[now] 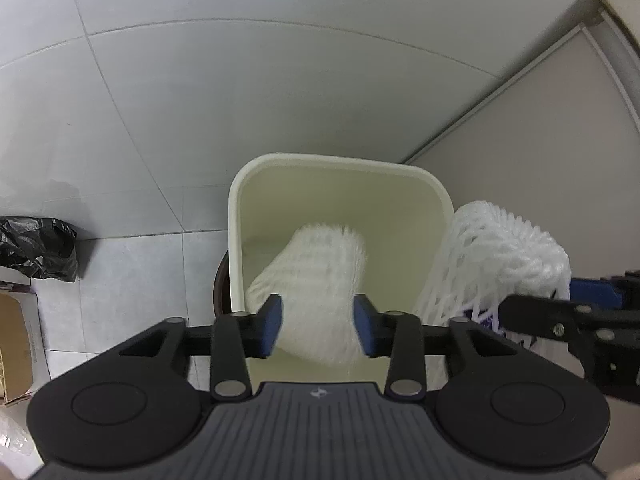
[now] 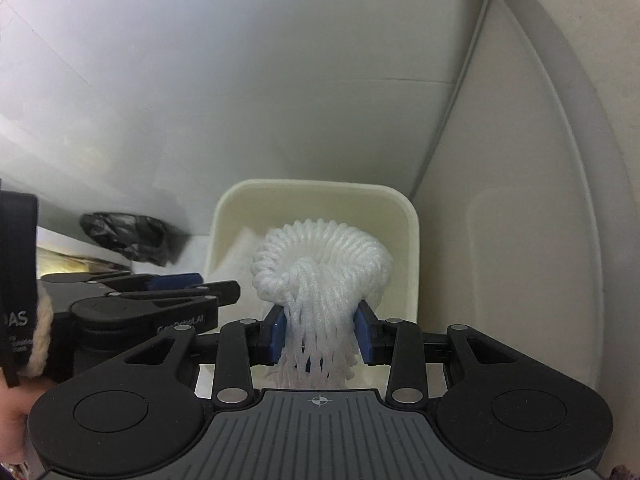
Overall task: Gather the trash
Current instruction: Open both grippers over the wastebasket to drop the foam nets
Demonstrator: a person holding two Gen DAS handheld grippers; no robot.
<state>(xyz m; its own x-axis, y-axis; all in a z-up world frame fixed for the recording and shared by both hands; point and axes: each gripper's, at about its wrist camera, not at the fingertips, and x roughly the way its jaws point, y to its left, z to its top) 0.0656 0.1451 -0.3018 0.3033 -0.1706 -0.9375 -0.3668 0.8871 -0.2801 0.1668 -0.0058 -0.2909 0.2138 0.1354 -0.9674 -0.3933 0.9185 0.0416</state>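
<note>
Left gripper hovered over the cream plastic bin, a rounded-rectangle tub w/ smooth matte walls. Its blue pads stood apart, not pinching; a blurred white foam net sleeve sat between them, inside the bin's mouth, whether touching the pads can't tell. Right gripper was clamped on a second foam net, a soft stretchy mesh tube, its rolled ring end bulging above the pads, over the bin. In the left view that net showed at 3 o'clock, just beside the bin rim. Crumpled glossy black plastic bag lay at 9 o'clock on pale square floor tiles, near a cardboard box.
</note>
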